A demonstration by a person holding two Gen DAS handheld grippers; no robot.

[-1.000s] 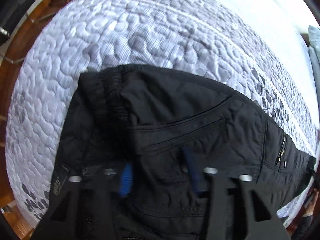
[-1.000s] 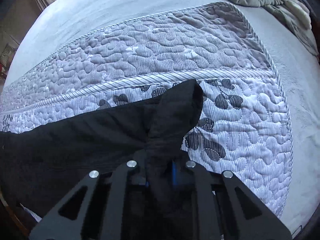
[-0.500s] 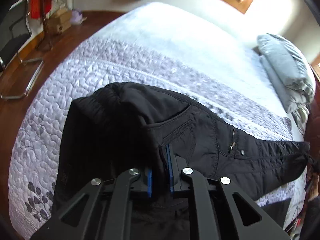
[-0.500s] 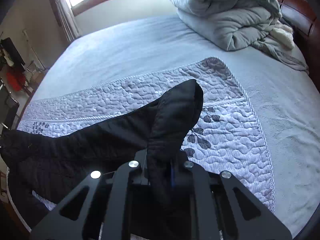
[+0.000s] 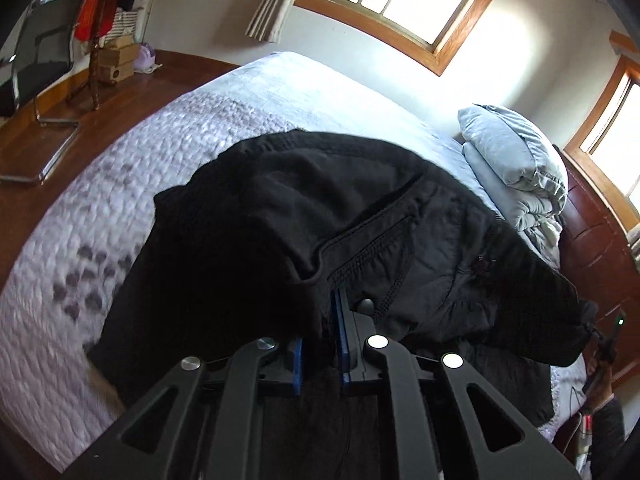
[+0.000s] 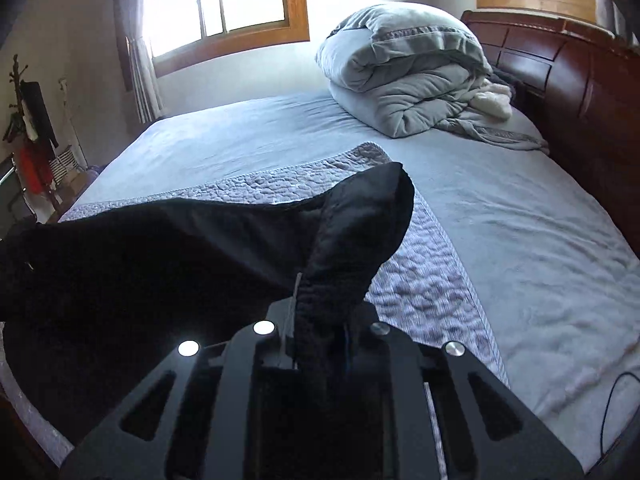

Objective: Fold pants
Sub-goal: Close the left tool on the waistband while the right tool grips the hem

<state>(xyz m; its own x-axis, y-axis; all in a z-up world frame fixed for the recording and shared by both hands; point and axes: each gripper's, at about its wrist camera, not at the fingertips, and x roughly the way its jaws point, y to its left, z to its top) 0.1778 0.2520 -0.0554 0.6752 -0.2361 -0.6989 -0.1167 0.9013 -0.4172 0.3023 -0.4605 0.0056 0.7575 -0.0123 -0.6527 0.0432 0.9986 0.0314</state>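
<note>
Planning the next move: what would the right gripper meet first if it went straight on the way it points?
Beyond the pants it already grips, the right gripper would probably meet the quilt on the bed; depth is unclear.

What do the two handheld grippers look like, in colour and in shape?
Both are matte black. The left gripper has two angular arms with triangular cut-outs, round silver fasteners and bright blue pads on its fingers. The right gripper has the same black arms, cut-outs and silver fasteners; only a thin strip of blue shows on it.
</note>
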